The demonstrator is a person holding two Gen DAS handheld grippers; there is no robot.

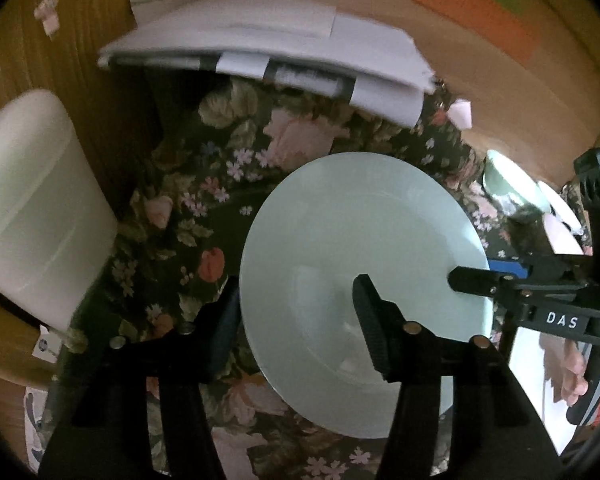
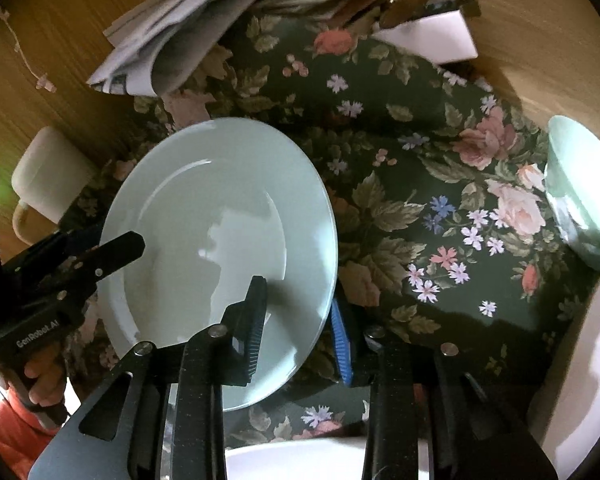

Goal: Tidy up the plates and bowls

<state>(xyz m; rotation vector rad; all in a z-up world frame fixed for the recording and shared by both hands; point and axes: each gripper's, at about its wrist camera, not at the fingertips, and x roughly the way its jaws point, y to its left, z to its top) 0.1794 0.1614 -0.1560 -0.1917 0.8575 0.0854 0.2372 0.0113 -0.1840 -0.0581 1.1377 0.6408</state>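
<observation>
The left gripper (image 1: 296, 320) straddles the pale green plate's (image 1: 364, 280) left rim, fingers spread, not clamped. The right gripper (image 2: 300, 332) likewise brackets its right rim, unclenched. The plate, on the floral-clothed bench (image 2: 420, 160), looks glazed, slippery, rigid, breakable: grip the rim squarely.

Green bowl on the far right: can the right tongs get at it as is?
Probably not yet: the right tongs straddle the pale plate's rim. The green bowl lies off right across bare floral cloth; nothing blocks it.
</observation>
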